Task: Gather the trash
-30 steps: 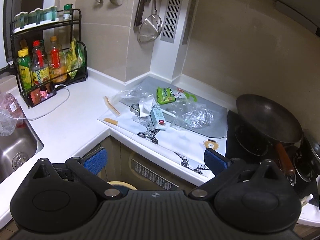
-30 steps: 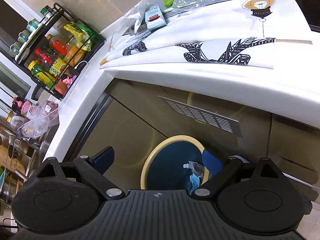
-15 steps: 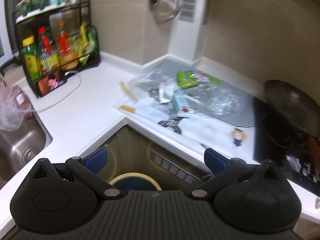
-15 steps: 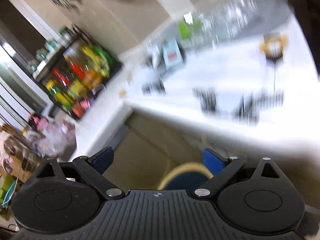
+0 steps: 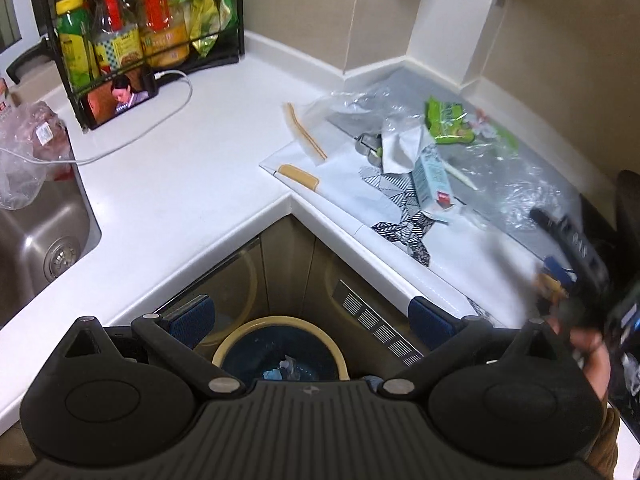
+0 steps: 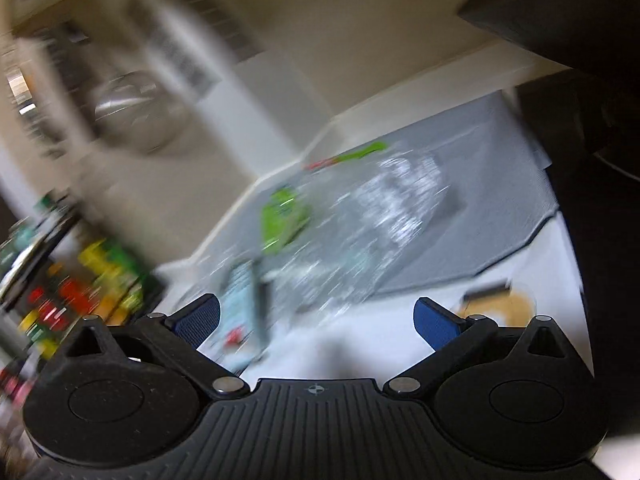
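Trash lies on the patterned mat on the white counter: a light blue carton [image 5: 432, 178], a green wrapper [image 5: 448, 120], crumpled clear plastic [image 5: 532, 196], white paper [image 5: 402, 148] and a chopstick sleeve [image 5: 306, 136]. A round bin [image 5: 280, 350] with a yellow rim stands on the floor below, some trash inside. My left gripper [image 5: 312, 320] is open and empty above the bin. My right gripper [image 6: 316, 318] is open and empty, low over the counter facing the blurred carton [image 6: 244, 308], wrapper [image 6: 284, 220] and plastic [image 6: 384, 216]. It shows blurred in the left wrist view [image 5: 568, 256].
A black rack of sauce bottles [image 5: 132, 32] and a phone [image 5: 120, 96] with a cable stand at the back left. A steel sink [image 5: 36, 236] with a plastic bag [image 5: 24, 160] is at the left. A dark wok [image 6: 572, 8] is at the right.
My right gripper has swung up from above the bin to the counter trash, with heavy blur. My left gripper has pulled back and tilted down over the bin.
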`<action>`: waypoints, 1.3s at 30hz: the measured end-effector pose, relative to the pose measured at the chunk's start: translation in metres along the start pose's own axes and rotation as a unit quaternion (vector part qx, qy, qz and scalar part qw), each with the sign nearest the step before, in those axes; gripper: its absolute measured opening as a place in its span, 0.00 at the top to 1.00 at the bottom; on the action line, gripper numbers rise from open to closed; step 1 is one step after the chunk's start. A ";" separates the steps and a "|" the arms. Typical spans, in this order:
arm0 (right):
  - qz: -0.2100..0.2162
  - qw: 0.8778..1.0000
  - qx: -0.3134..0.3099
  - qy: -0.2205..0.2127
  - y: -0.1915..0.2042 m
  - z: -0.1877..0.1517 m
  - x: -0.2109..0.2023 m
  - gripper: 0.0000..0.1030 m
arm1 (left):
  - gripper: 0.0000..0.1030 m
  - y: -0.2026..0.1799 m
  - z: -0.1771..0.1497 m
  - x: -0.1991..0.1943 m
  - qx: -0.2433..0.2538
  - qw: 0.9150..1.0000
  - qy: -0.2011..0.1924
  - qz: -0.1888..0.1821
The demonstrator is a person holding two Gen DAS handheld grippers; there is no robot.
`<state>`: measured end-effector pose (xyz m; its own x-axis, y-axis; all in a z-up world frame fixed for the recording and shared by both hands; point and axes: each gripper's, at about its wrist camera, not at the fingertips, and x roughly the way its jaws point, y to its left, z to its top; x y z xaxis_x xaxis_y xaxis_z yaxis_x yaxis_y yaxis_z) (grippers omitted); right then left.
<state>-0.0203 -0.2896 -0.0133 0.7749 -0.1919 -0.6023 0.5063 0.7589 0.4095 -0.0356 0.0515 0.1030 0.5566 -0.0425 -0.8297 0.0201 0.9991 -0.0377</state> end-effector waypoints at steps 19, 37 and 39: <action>-0.045 0.998 0.017 -0.047 -0.024 0.026 0.085 0.00 | 0.00 -0.119 0.122 0.152 0.124 0.990 -0.045 -0.049; -0.034 0.998 -0.015 -0.052 -0.021 0.026 0.085 0.69 | 0.97 -0.119 0.174 0.221 0.037 0.996 0.007 -0.085; -0.029 0.997 -0.025 -0.069 -0.019 0.026 0.079 0.82 | 0.97 -0.118 0.173 0.209 0.041 0.995 -0.004 -0.089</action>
<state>0.0415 -0.3352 -0.0505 0.7908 -0.3174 -0.5234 0.5354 0.7731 0.3400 0.2220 -0.0750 0.0306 0.5448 -0.2199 -0.8092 0.1865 0.9726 -0.1387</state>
